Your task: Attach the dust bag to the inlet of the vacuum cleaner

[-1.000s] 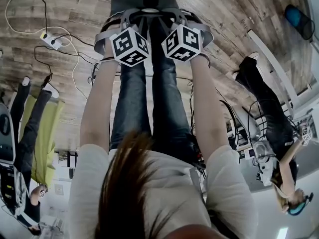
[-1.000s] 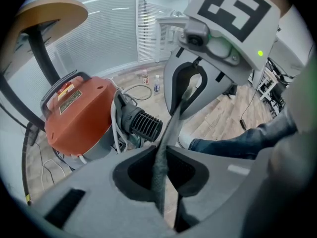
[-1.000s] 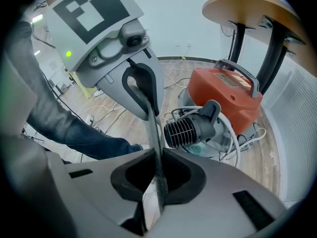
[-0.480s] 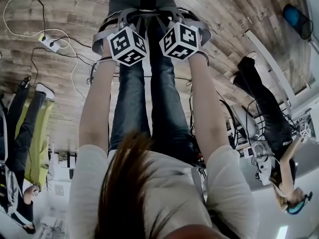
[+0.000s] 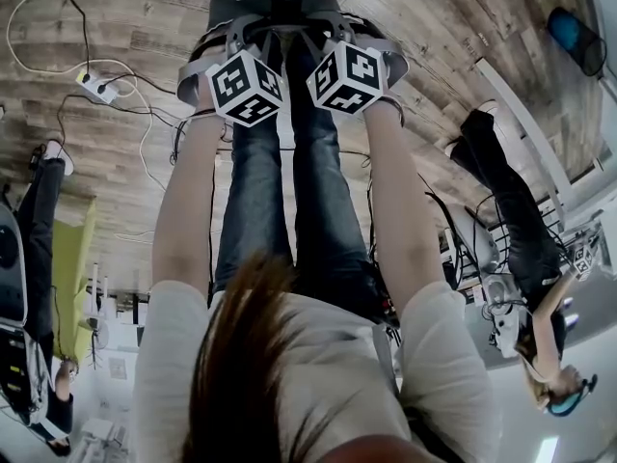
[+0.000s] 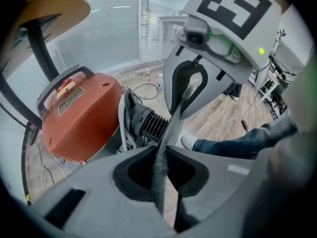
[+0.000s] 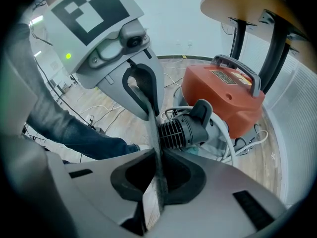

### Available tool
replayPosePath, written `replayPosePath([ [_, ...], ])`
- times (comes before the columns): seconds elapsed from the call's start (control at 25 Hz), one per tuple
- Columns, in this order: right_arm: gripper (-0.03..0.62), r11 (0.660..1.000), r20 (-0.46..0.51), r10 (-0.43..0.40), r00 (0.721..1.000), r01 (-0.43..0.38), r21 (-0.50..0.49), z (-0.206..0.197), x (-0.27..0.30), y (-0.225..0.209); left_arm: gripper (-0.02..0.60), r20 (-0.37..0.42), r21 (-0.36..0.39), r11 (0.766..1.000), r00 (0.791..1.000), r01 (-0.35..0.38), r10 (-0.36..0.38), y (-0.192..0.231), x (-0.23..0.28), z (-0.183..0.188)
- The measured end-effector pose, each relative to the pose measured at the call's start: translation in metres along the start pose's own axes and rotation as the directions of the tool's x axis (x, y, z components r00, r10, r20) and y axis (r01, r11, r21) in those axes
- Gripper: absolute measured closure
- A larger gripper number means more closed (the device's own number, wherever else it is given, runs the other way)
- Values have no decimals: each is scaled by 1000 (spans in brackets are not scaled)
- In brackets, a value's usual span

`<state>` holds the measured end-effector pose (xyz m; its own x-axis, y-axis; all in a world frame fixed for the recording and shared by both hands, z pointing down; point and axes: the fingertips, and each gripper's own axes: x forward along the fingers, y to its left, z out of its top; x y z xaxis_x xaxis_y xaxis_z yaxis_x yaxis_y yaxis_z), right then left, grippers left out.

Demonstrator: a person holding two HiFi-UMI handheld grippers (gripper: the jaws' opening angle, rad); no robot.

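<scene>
A thin grey dust bag (image 6: 172, 125) runs edge-on as a stretched strip between my two grippers. The left gripper (image 6: 161, 162) is shut on its near end. The right gripper (image 7: 157, 170) is shut on the bag (image 7: 150, 114) too, and each gripper shows in the other's view, facing it. Behind the bag on the floor lies the orange vacuum cleaner (image 6: 79, 115) (image 7: 225, 100) with a black ribbed part (image 6: 148, 125) (image 7: 185, 129) toward me. In the head view both marker cubes (image 5: 249, 87) (image 5: 349, 77) sit side by side above the grey bag (image 5: 231, 6); the jaws are hidden there.
A round wooden table on black legs (image 7: 247, 6) stands over the vacuum. White cable loops (image 7: 237, 143) lie beside it. A power strip with leads (image 5: 96, 87) is on the floor at left. My legs (image 5: 289, 191) reach forward; another person (image 5: 511, 220) is at right.
Both grippers keep their grip on the bag and stay nearly still. The vacuum's orange edge has come into the head view's top. A person at far left has shifted.
</scene>
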<state>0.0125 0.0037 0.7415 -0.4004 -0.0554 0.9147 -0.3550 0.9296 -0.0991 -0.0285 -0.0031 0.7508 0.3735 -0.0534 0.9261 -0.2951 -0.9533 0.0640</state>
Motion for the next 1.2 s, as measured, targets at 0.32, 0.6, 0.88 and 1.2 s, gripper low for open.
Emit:
replayPosePath([
  [0.32, 559, 999, 10, 8, 1000, -8, 32, -1, 0, -7, 529, -2, -2, 1000, 1000, 13, -13, 4, 3, 5],
  [0.6, 559, 1000, 3, 29, 1000, -29, 12, -4, -3, -12, 529, 0, 1, 1000, 1000, 20, -20, 5, 4, 9],
  [0.88, 557, 999, 1, 45, 999, -45, 17, -3, -2, -15, 528, -1, -65, 997, 999, 37, -37, 6, 6, 8],
  [1.2, 554, 998, 12, 61, 998, -61, 14, -9, -3, -16, 523, -30, -72, 997, 1000, 4, -6, 4, 8, 14],
])
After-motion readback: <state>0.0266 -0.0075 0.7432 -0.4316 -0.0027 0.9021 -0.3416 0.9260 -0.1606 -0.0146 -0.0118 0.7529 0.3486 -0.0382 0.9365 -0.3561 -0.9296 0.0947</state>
